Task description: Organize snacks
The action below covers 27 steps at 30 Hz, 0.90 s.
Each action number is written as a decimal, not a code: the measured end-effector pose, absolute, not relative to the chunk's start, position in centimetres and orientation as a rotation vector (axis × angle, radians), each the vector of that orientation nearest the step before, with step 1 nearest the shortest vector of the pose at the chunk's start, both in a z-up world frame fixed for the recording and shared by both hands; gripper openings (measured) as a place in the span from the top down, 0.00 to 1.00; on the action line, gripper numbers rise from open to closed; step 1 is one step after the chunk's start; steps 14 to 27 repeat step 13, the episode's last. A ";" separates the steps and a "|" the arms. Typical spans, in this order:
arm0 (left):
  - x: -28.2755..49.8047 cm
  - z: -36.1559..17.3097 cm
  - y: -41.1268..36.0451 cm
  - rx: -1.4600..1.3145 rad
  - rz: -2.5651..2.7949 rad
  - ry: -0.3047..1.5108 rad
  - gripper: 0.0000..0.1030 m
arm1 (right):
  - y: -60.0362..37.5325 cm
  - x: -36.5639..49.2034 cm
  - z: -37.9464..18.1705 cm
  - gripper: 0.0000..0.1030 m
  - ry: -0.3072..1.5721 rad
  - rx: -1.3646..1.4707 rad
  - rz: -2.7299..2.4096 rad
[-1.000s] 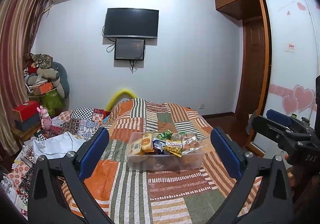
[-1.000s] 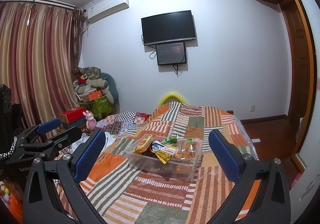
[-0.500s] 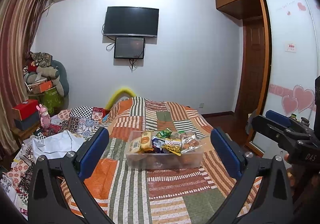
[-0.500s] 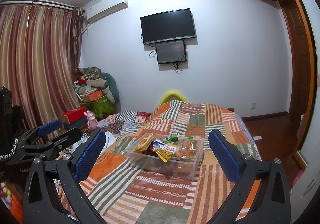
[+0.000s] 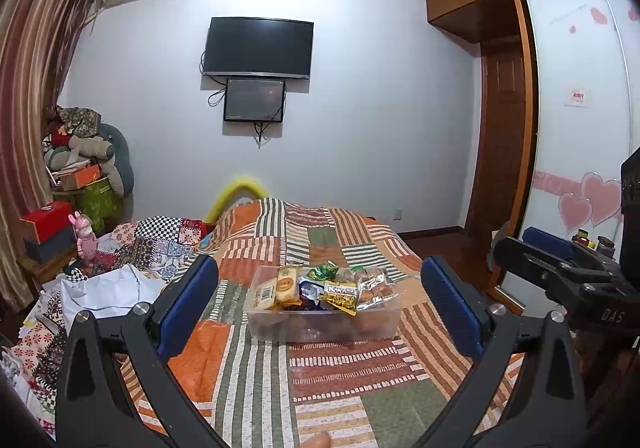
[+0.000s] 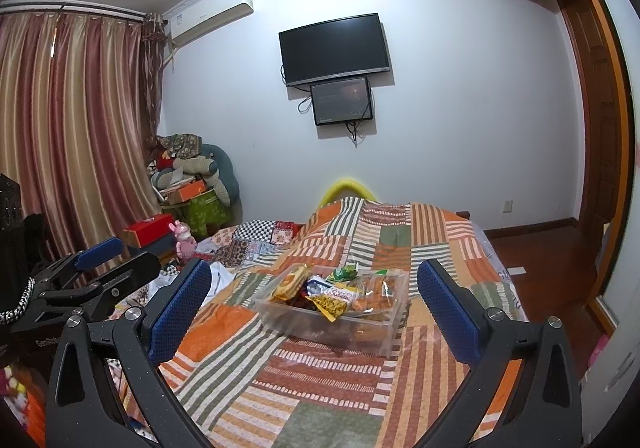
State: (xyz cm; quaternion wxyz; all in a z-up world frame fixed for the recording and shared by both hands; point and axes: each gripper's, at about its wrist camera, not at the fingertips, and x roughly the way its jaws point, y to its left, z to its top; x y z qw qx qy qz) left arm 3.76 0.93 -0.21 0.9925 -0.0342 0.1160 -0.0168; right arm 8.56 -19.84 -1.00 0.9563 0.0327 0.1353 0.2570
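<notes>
bed (image 5: 320,388), both tools wide, above quilt

The bedspread (image 5: 332,376) is a patchwork of orange, rust-brown, olive green and cream stripes, with plain orange and green squares. On it stands a clear plastic box (image 5: 320,324) of snack packets (image 5: 320,288) in yellow, orange, green, blue and silver. The left tongs (image 5: 320,300) and right tongs (image 6: 316,308) are black with blue pads. Beside the bed lies a black-and-white checkered cloth (image 5: 160,228) among floral patches. The curtains (image 6: 76,135) are striped in maroon and gold. The wall (image 5: 360,119) is white, the 2 screens (image 5: 258,47) black, the wardrobe door (image 5: 576,151) white with pink hearts.
</notes>
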 end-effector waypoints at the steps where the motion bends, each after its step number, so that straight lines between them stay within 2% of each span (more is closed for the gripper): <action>1: 3.8 -0.2 0.9 -0.068 -0.034 0.235 0.00 | -19.9 8.6 -1.0 0.00 0.275 0.067 0.518; 27: 4.1 -0.3 0.9 -0.076 -0.040 0.244 0.00 | -20.0 8.4 -1.1 0.00 0.269 0.066 0.504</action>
